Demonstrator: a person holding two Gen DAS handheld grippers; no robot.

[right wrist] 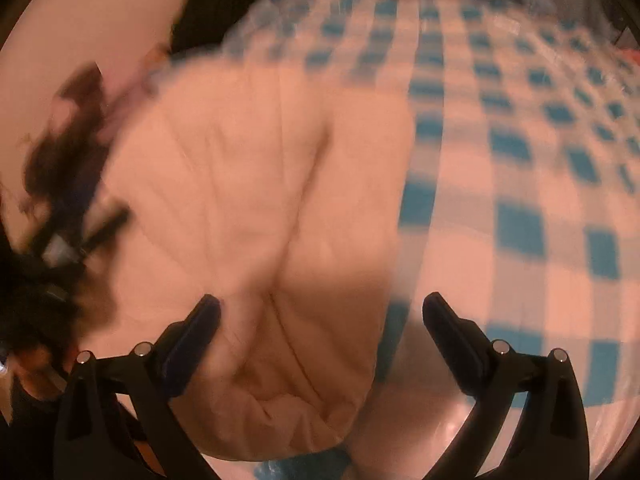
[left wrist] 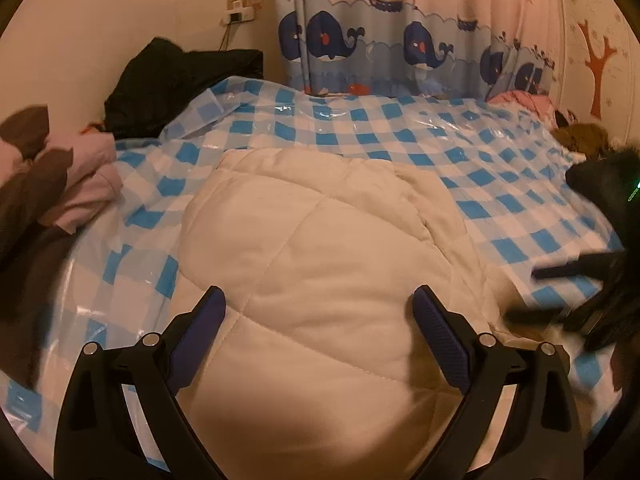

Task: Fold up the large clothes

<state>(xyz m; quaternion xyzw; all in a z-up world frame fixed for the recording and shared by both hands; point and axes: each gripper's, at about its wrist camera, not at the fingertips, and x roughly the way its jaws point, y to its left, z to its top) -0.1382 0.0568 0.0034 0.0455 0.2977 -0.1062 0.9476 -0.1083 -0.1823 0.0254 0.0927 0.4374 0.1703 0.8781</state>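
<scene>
The cream quilted coat (left wrist: 320, 264) is lying bunched on the blue-and-white checked plastic sheet (left wrist: 400, 120) covering the bed. The left tool (left wrist: 318, 320) is hovering over it, jaws spread wide, gripping nothing. The right tool (right wrist: 320, 320) is blurring at the coat's 3 o'clock edge, also wide apart. Pink and brown clothes (left wrist: 60, 176) are sitting at 9 o'clock, a whale curtain (left wrist: 400, 40) at 12.
</scene>
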